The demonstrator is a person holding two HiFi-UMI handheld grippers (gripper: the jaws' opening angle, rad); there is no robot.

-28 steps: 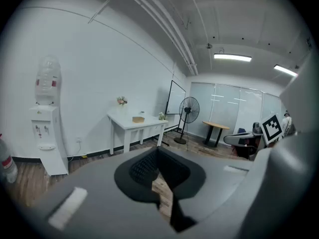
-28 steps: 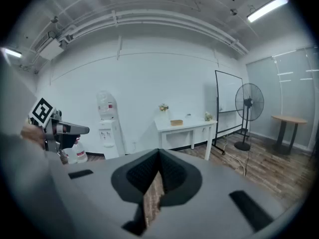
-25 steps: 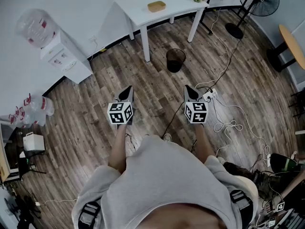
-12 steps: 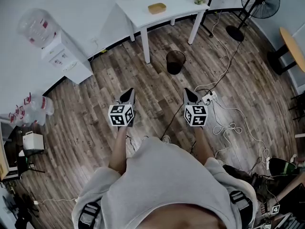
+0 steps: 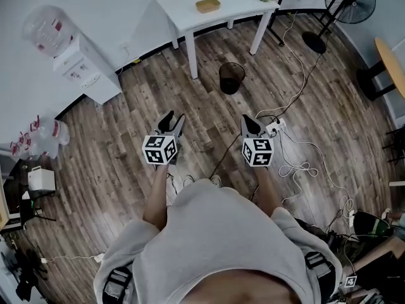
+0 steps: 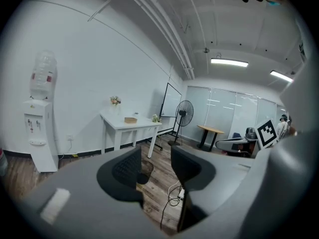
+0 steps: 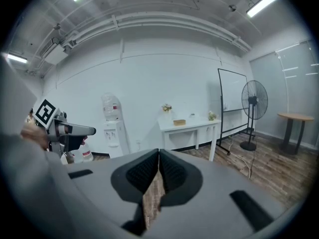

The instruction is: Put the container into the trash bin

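The container [image 5: 207,6] is a small tan box lying on the white table [image 5: 190,19] far ahead of me. It also shows in the left gripper view as the container [image 6: 130,120] and in the right gripper view as the container [image 7: 179,122]. The black trash bin [image 5: 231,78] stands on the wood floor in front of the table, between me and it. My left gripper [image 5: 173,119] is held over the floor, its jaws opening with nothing between them; through the gap of my left gripper [image 6: 155,156] the trash bin [image 6: 144,169] shows. My right gripper [image 5: 249,120] is shut and empty, as my right gripper [image 7: 159,156] confirms.
A water dispenser [image 5: 79,68] stands by the wall at the left, with spare bottles [image 5: 44,141] near it. A power strip and cables [image 5: 276,127] lie on the floor right of my right gripper. A standing fan [image 5: 345,2] and a round wooden table [image 5: 389,59] are at the far right.
The left gripper's jaws have parted from shut to wide apart. Both grippers stay at about the same place over the floor; the right one remains shut.
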